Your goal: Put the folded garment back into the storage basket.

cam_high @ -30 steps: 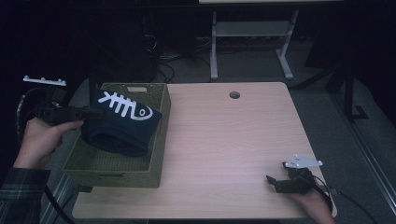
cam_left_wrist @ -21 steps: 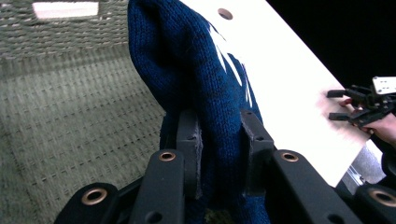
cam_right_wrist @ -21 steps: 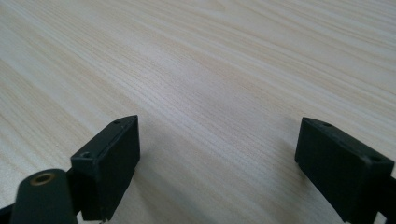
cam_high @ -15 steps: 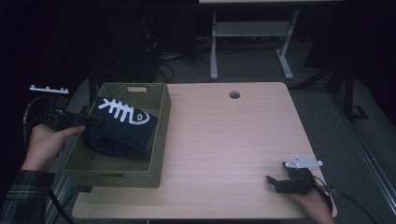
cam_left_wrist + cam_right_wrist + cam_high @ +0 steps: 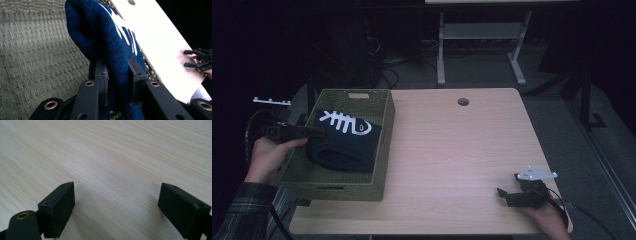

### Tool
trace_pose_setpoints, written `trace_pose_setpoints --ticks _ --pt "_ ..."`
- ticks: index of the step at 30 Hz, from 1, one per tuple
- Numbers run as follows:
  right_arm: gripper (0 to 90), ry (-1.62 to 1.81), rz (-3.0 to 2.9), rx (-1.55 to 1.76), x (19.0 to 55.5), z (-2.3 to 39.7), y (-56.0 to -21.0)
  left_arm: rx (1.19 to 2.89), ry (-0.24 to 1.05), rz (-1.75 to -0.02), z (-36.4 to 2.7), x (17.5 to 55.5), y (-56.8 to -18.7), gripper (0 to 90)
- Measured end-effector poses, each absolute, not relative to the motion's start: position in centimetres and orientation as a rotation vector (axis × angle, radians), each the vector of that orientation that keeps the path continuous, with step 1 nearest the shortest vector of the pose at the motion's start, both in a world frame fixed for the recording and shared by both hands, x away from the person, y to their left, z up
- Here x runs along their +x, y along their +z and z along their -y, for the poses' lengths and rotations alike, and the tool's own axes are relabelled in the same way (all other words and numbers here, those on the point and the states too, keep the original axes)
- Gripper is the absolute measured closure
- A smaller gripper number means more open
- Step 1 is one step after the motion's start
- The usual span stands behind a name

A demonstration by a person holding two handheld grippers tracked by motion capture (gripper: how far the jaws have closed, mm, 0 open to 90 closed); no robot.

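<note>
Light wood-grain surface [image 5: 462, 160] with a round cable hole [image 5: 463, 102] near its far edge. An olive-green woven rectangular basket [image 5: 384, 150] sits on the left part of the surface, its long side running front to back, with a slot handle in the far wall.

Inside the basket: a folded navy-blue knit garment with a white fish-skeleton print [image 5: 344, 142]. It lies toward the far and right side of the basket, print facing up; bare woven floor shows in front of it.

Left gripper [image 5: 314, 132]: held in the left hand [image 5: 267, 157] at the basket's left wall, reaching in over the rim. In the left gripper view its two black jaws are clamped on a fold of the navy knit [image 5: 110, 50], fabric pressed between the pads and rising up ahead of them; the basket's woven floor [image 5: 37, 57] is beyond on the left of that view, the pale surface on the right. State: grasping the garment.

Right gripper [image 5: 504, 195]: resting at the near right corner of the surface, held in the right hand [image 5: 547, 220], grey three-cornered plate on top, well apart from the basket. In the right gripper view [image 5: 116, 205] the jaws stand wide apart, with bare wood grain between them. State: released, holding nothing.

Plaid sleeve [image 5: 237, 210] visible at lower left of the high view. Room beyond is dark; a white-framed stand [image 5: 482, 35] is on the floor behind the surface.
</note>
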State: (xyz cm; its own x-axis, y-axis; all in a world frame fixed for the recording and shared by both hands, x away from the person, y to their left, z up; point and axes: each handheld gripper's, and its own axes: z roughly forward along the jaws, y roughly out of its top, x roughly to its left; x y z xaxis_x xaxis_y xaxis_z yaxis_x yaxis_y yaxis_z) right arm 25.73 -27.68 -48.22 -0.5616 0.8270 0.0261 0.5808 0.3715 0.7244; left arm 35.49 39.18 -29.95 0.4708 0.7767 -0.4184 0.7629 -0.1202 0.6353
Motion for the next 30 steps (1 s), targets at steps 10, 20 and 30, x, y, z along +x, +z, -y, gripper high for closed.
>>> trace_pose_setpoints --ticks 10,20,30 --pt "13.4 1.004 -2.296 1.233 25.7 27.7 -48.2 1.865 -0.014 -1.328 -39.2 36.7 -31.9 73.7" --pt "13.4 1.004 -2.296 1.233 25.7 27.7 -48.2 1.909 -0.015 -1.377 -39.0 38.3 -33.8 73.6" --pt "13.4 1.004 -2.296 1.233 25.7 27.7 -48.2 2.016 0.107 -1.428 -38.6 39.3 -35.0 71.1"
